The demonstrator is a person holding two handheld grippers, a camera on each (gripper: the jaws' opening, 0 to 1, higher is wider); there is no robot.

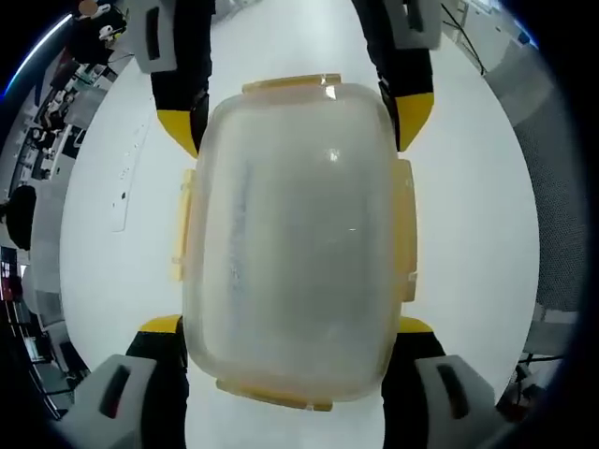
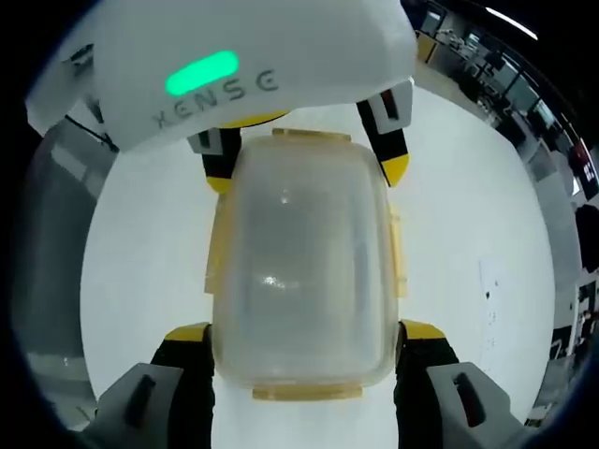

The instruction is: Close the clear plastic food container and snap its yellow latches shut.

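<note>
The clear plastic food container [image 1: 290, 234] lies on a white table with its lid on top, facing the camera. Yellow latches sit on its edges: one long-side latch [image 1: 180, 224] flares outward, and another [image 1: 405, 234] lies along the opposite side. My left gripper [image 1: 288, 325] is open, its yellow-tipped jaws straddling the container's near end, close against its sides. My right gripper [image 1: 295, 123] straddles the far end in the same way, also open. In the right gripper view the container [image 2: 304, 271] sits between my right gripper [image 2: 304, 330] and the left gripper [image 2: 307, 173].
The white table [image 1: 477, 224] spreads out around the container. A sheet of paper [image 1: 126, 178] lies off to one side. Desks and office clutter [image 1: 47, 131] stand beyond the table edge.
</note>
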